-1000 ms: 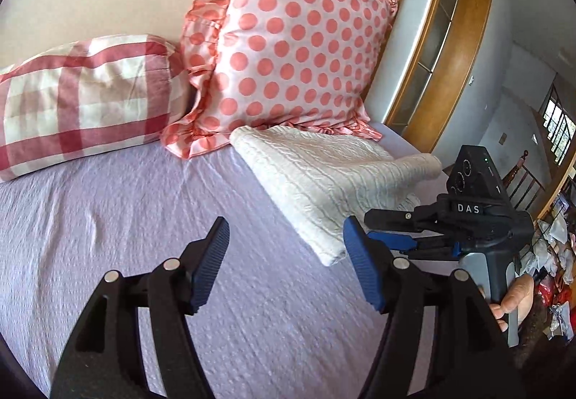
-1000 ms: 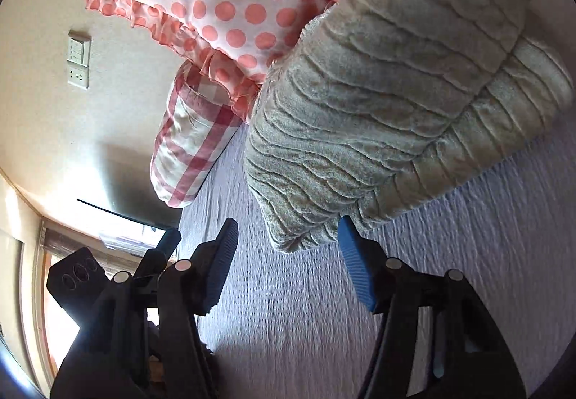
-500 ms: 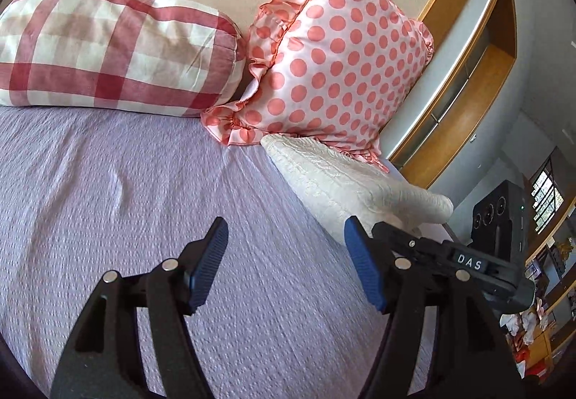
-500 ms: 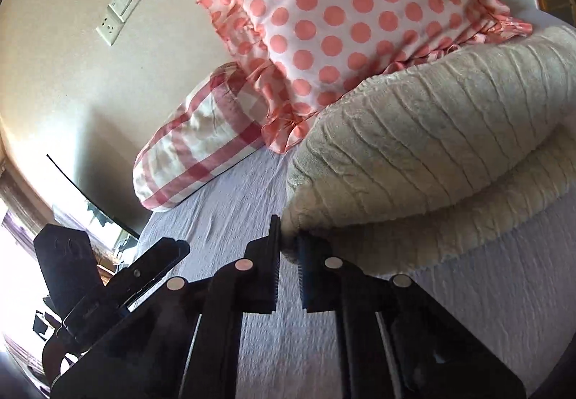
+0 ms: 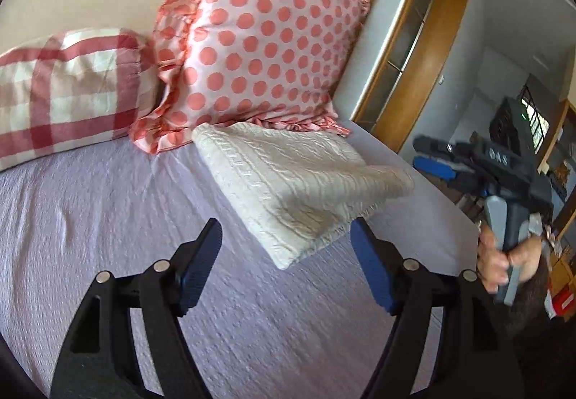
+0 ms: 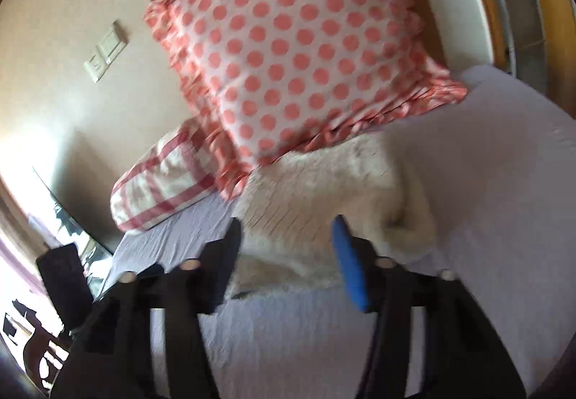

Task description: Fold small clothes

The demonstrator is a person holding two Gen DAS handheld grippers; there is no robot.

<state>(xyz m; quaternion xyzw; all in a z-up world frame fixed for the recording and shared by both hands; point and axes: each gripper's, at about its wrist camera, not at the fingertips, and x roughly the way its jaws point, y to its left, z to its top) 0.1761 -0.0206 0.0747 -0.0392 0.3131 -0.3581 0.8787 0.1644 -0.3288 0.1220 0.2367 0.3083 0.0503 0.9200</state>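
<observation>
A folded cream cable-knit garment [image 5: 302, 183] lies on the lilac bedsheet [image 5: 90, 212], its far edge against the polka-dot pillow. It also shows blurred in the right wrist view [image 6: 324, 204]. My left gripper [image 5: 284, 266] is open and empty, just in front of the garment's near corner. My right gripper [image 6: 284, 255] is open and empty, close to the garment's near edge. The right gripper also shows in the left wrist view [image 5: 442, 165], held off the bed's right side, apart from the garment.
A pink polka-dot pillow [image 5: 259, 39] and a red checked pillow [image 5: 64, 86] lean on the wall at the bed's head. A wooden cabinet [image 5: 417, 50] stands beyond the bed's right edge [image 5: 424, 190]. A wall switch plate [image 6: 106, 55] is on the wall.
My right gripper, shut on the garment's edge half a second ago, has opened and pulled back. The garment now lies flat. My left gripper stayed open and swung back toward the garment.
</observation>
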